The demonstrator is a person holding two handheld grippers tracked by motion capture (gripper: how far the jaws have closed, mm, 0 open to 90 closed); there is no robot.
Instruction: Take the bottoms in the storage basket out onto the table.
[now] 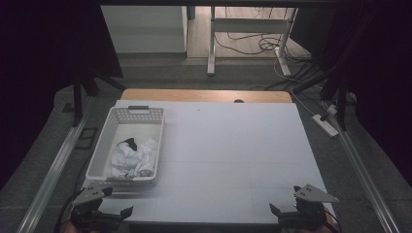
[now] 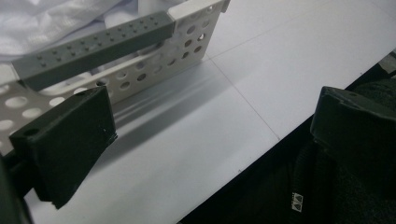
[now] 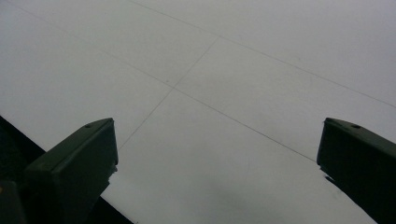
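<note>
Basket holding crumpled white cloth sits at the table's left side, high view. Left gripper, fingers released, hovers beside its perforated wall. Right gripper, fingers likewise spread, overlooks bare table.

1. From the high view we look forward and down from above the near edge, taking in the whole white table, the floor and desk legs beyond it, and both grippers at the bottom corners.
2. In the left gripper view we sit low and close at the near left corner, facing along the table's front edge with the perforated white basket just ahead; we share that basket with the high view.
3. In the right gripper view we look steeply down, very near the tabletop, sharing its faint seam lines with the high view.
</note>
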